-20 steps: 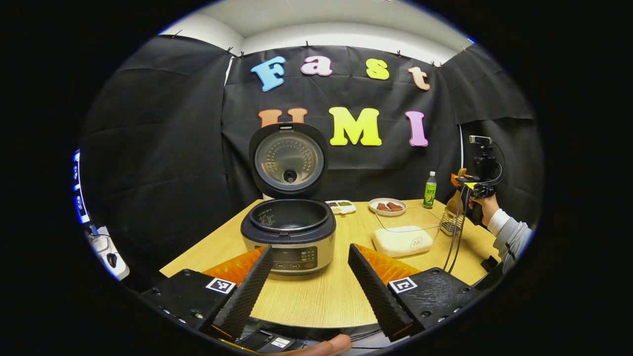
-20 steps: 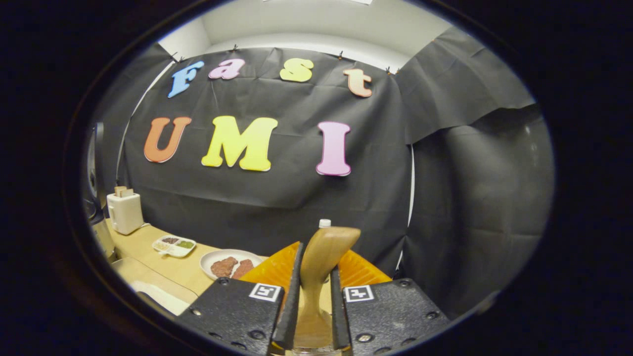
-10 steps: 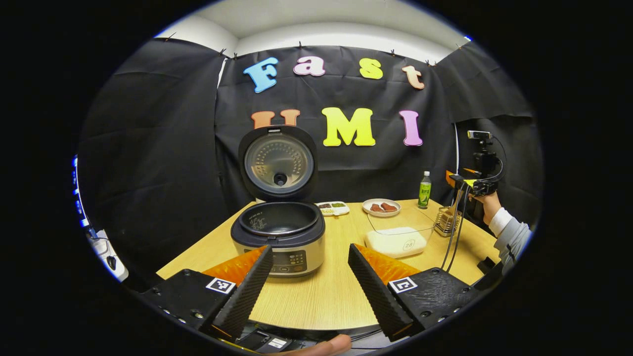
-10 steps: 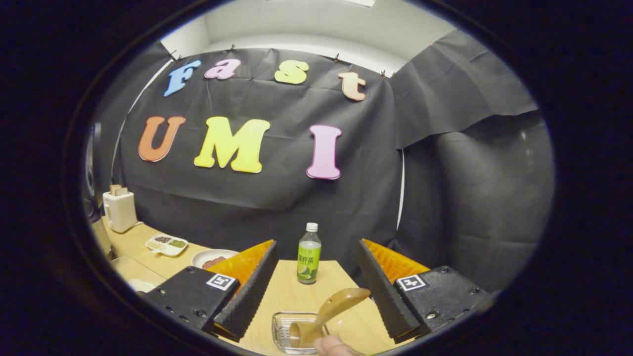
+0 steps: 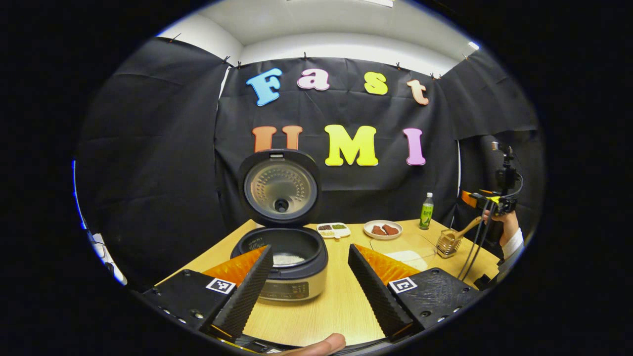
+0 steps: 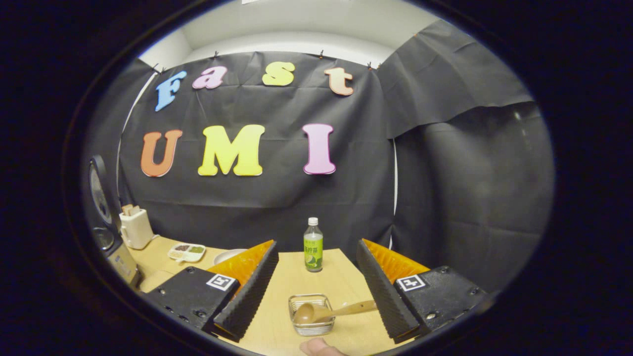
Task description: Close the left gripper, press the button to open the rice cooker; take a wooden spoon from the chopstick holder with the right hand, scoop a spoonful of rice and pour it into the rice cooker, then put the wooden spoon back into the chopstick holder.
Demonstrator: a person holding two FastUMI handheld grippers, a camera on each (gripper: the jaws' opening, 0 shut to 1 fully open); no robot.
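Black cloth walled the booth behind a pale wooden surface [image 5: 341,296], where the black-and-silver rice cooker [image 5: 284,267] stood with its round lid raised and white rice in its pot. Both the left gripper [image 5: 309,289] and the right gripper [image 6: 316,291] had their jaws spread wide, holding nothing. At 6 o'clock in the right gripper view, the brown wooden spoon [image 6: 326,311] lay bowl-down in the small clear chopstick holder [image 6: 311,321], handle slanting toward 3 o'clock.
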